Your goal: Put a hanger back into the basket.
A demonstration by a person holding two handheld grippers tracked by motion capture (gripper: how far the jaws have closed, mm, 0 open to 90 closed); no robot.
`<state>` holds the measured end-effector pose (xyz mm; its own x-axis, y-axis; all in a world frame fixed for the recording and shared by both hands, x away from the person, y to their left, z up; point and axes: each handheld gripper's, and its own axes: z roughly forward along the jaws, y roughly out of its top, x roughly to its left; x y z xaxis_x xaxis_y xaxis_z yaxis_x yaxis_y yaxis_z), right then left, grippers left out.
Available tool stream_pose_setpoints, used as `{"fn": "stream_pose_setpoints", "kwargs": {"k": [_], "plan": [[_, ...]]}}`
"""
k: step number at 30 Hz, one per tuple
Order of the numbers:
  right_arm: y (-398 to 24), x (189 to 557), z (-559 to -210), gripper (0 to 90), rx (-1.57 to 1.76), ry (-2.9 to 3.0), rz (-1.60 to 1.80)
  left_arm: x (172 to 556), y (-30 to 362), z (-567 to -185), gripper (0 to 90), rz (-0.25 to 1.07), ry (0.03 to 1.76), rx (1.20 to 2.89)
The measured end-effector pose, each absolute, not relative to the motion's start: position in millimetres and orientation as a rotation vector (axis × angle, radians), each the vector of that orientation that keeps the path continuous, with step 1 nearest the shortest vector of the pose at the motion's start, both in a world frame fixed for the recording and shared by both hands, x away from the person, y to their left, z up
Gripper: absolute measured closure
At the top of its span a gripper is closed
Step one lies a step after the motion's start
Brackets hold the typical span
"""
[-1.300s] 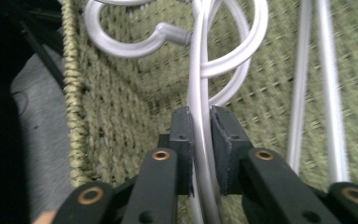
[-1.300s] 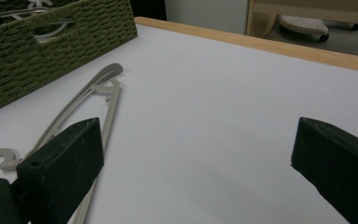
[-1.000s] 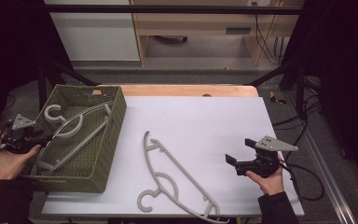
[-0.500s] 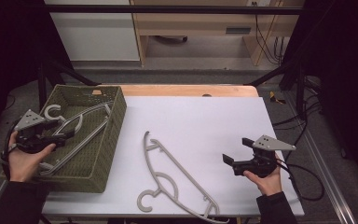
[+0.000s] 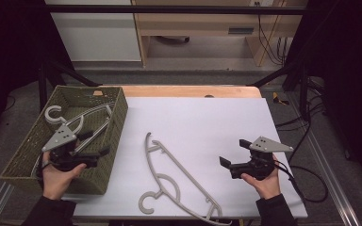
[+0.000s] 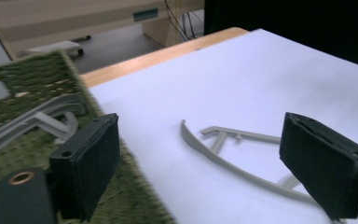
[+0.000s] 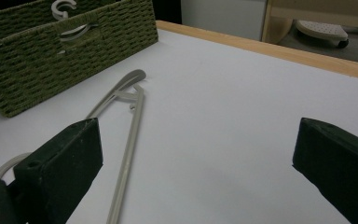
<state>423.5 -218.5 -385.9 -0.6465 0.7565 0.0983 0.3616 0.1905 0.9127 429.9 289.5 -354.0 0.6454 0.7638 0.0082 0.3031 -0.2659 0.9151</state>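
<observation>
A white rectangular tabletop (image 5: pixel 202 127) with a pale wooden strip along its far edge carries a green woven basket (image 5: pixel 115 136) at its left side and a grey plastic clothes hanger (image 5: pixel 172 181) lying flat near the middle of the near half. In the high view the hanger's hook curls toward the near edge and its long arm runs from beside the basket's right wall down toward the near edge. A second grey plastic hanger (image 5: pixel 92 120) lies inside the basket, its hook resting near the far left corner.

The left gripper (image 5: pixel 101 143), held in the person's left hand (image 5: pixel 59 176), hovers over the near right part of the basket, above its right wall. Its fingers stand wide apart and hold nothing; in the left gripper view one black finger (image 6: pixel 91 161) sits over the basket weave and the other over the white surface, with the flat hanger between them farther off.

The right gripper (image 5: pixel 233 153), held in the right hand (image 5: pixel 264 181), sits over the right near part of the tabletop, well apart from the flat hanger and pointing toward it. Its fingers (image 7: pixel 63 161) are also spread wide and empty, framing bare white surface.
</observation>
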Motion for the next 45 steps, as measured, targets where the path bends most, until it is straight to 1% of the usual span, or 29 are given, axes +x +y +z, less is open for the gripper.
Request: {"fn": "stream_pose_setpoints", "kwargs": {"k": [5, 11, 24, 32, 38, 45], "plan": [[-206.4, 420.1, -385.1, 2.1, 1.022, 2.143, 1.415, 423.4, 272.9, -359.6, 10.0, 0.543, 0.819, 1.862], [-188.7, 418.2, -387.6, 2.2, 1.003, 2.206, 1.394, 419.9, 263.3, -367.9, 9.3, 0.503, 0.788, 1.882], [-149.6, 410.0, -401.2, 4.4, 0.933, 2.377, 1.31, 423.2, 255.6, -382.1, 5.8, 0.489, 0.787, 1.945], [-122.2, 402.8, -414.2, 7.7, 0.886, 2.499, 1.216, 421.9, 258.0, -380.0, 5.7, 0.498, 0.787, 1.939], [-106.1, 395.2, -425.0, 14.4, 0.872, 2.581, 1.166, 421.6, 259.8, -379.5, 5.4, 0.5, 0.785, 1.941], [-90.5, 385.0, -443.7, 29.8, 0.823, 2.703, 1.062, 421.0, 262.3, -378.9, 5.0, 0.502, 0.784, 1.935]]}}
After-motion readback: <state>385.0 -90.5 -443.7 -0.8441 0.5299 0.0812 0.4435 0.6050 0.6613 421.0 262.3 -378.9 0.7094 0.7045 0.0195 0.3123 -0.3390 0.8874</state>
